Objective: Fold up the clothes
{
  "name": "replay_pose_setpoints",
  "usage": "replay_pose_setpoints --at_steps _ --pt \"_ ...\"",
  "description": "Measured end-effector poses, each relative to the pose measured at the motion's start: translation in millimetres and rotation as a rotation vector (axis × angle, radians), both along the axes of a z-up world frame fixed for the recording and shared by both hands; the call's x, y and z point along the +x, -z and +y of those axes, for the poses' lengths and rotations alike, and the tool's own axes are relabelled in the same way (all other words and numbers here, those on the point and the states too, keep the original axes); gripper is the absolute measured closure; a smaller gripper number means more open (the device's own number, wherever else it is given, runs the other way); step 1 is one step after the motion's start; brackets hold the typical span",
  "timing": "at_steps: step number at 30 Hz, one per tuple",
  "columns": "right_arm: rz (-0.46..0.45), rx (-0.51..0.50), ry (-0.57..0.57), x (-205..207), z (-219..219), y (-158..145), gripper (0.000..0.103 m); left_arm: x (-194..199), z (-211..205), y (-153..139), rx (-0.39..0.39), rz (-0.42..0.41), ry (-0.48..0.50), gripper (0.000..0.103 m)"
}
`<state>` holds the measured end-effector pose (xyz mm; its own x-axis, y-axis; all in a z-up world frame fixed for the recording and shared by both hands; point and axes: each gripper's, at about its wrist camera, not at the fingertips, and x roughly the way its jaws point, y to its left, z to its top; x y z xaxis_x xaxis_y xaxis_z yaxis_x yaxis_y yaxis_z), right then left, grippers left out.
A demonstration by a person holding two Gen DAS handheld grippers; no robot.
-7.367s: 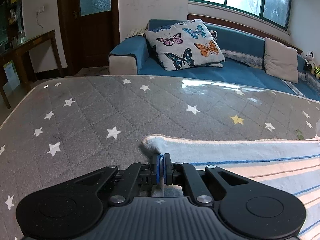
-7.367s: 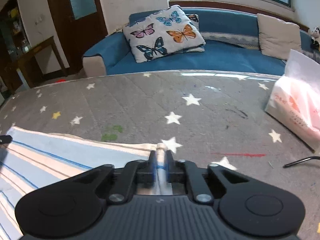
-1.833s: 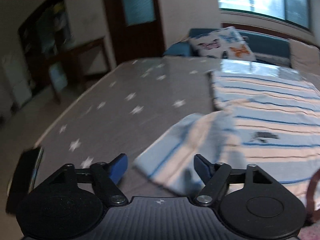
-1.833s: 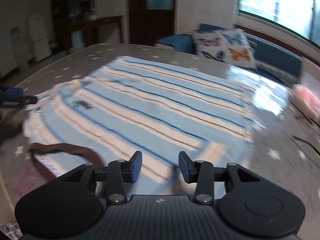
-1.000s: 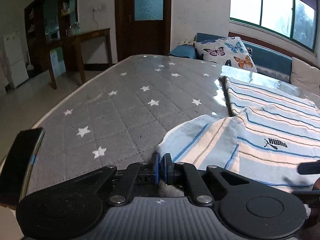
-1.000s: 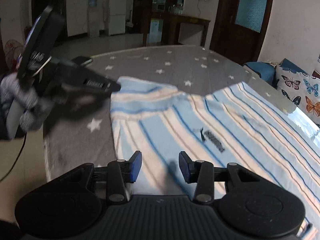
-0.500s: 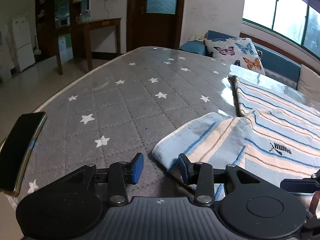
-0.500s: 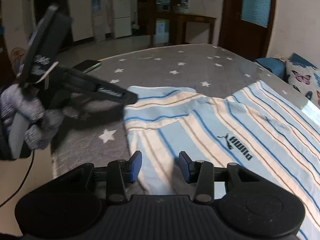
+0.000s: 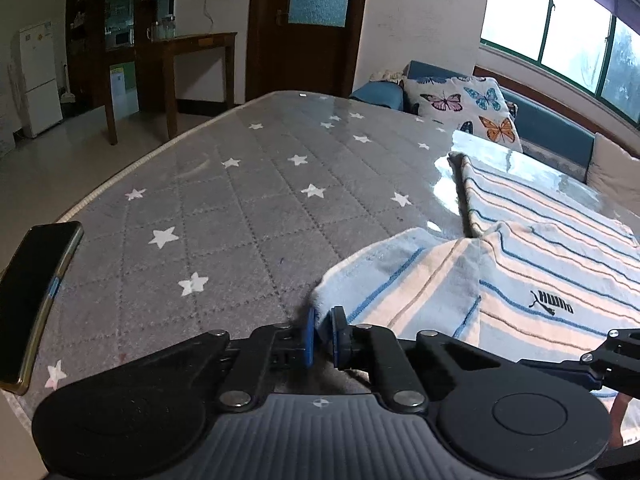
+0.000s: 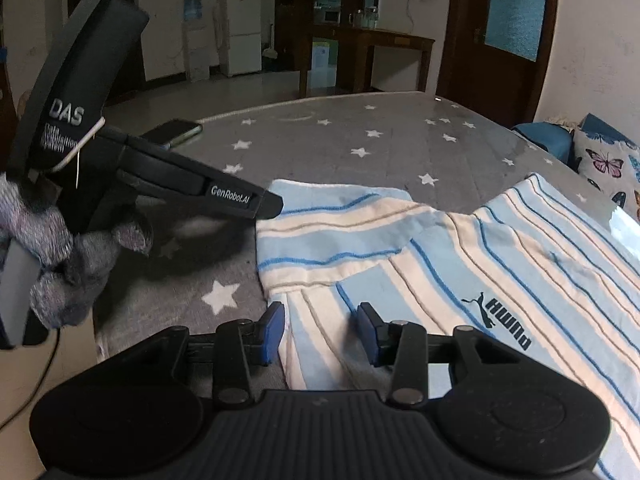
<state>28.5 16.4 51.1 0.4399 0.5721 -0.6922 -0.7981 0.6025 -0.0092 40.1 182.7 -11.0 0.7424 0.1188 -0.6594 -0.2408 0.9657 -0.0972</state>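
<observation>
A light blue and white striped shirt (image 9: 540,264) with a dark logo lies flat on the grey star-patterned table (image 9: 240,208). Its sleeve (image 9: 392,272) spreads toward the near left. My left gripper (image 9: 323,334) is shut on the sleeve's near corner, the cloth pinched between the blue pads. In the right wrist view the shirt (image 10: 480,264) fills the right side, and my right gripper (image 10: 321,332) hovers open over its near edge below the sleeve (image 10: 328,224). The left gripper's tip (image 10: 276,204) touches the sleeve's left edge, held by a gloved hand (image 10: 60,248).
A dark phone (image 9: 32,296) lies at the table's near left edge. Beyond the table stands a blue sofa (image 9: 552,132) with a butterfly cushion (image 9: 464,108). A wooden side table (image 9: 192,64) and a door are at the back.
The left gripper, shut a second ago, stood open beside the sleeve half a second ago and is now shut on its corner. The right gripper has drawn closer to the sleeve.
</observation>
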Motion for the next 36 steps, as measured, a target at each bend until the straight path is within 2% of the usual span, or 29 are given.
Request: replay_pose_setpoints --at_steps 5,10,15,21,26,30,34,36 --pt "0.01 -0.006 0.015 2 5 6 0.062 -3 -4 -6 -0.004 -0.028 0.006 0.098" --pt "0.027 0.009 0.022 3 -4 0 0.063 -14 -15 -29 -0.028 -0.105 0.048 0.099" --pt "0.019 0.021 0.086 6 -38 -10 0.063 -27 -41 -52 -0.059 -0.182 0.158 0.099" --pt "0.015 0.022 0.203 14 -85 -14 0.063 -41 -83 -68 -0.098 -0.251 0.356 0.099" --pt "0.018 0.017 0.298 20 -121 -15 0.063 -44 -116 -56 -0.117 -0.204 0.517 0.098" --pt "0.023 0.019 0.336 23 -135 -14 0.063 -44 -132 -41 -0.103 -0.126 0.592 0.096" --pt "0.019 0.039 0.346 24 -141 -18 0.063 -49 -124 -43 -0.092 -0.123 0.627 0.096" --pt "0.014 0.056 0.335 26 -140 -21 0.063 -49 -116 -47 -0.075 -0.136 0.609 0.096"
